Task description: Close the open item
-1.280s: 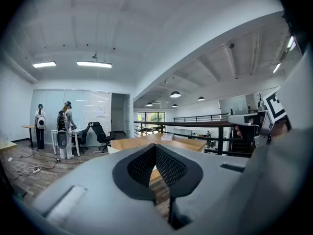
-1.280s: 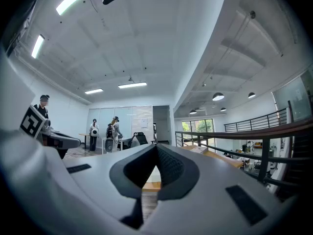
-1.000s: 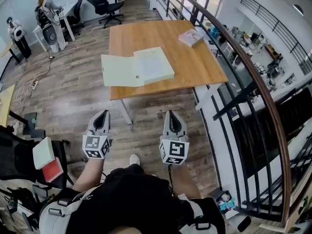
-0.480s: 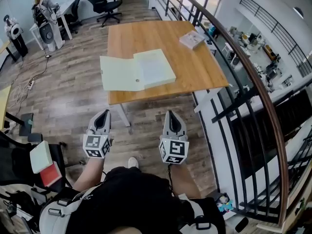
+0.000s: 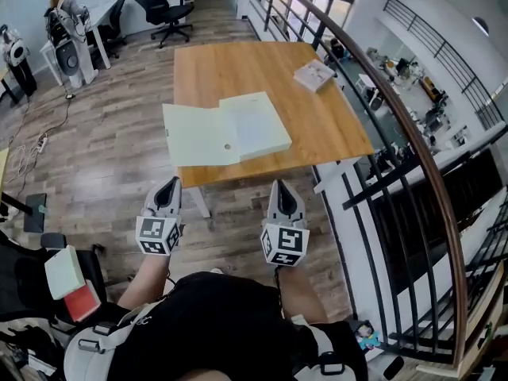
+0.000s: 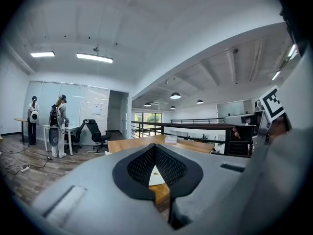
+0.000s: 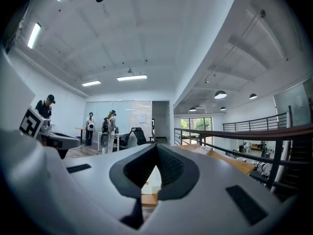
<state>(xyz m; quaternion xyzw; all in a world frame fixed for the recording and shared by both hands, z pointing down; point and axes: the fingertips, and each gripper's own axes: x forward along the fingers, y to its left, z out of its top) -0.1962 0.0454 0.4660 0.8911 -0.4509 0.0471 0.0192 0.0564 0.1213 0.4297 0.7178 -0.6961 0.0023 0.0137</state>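
A pale green folder box [image 5: 225, 129] lies open on the wooden table [image 5: 262, 74], its lid spread flat to the left past the table's front edge. In the head view my left gripper [image 5: 167, 189] and right gripper [image 5: 282, 189] are held side by side in front of the person's body, short of the table, both shut and holding nothing. The left gripper view shows the tips of the left gripper [image 6: 155, 146] meeting, with a sliver of the folder box [image 6: 155, 176] seen through the gap below them. The right gripper [image 7: 157, 147] has its tips together too.
A small book [image 5: 314, 75] lies at the table's far right. A black railing with a wooden handrail [image 5: 405, 125] runs along the right side. An office chair [image 5: 159, 6] and people [image 5: 63, 6] stand at the far left. A stool with books [image 5: 67, 280] is at my left.
The person has stepped forward, so the table and folder box lie closer in view. Both grippers keep the same pose and stay shut.
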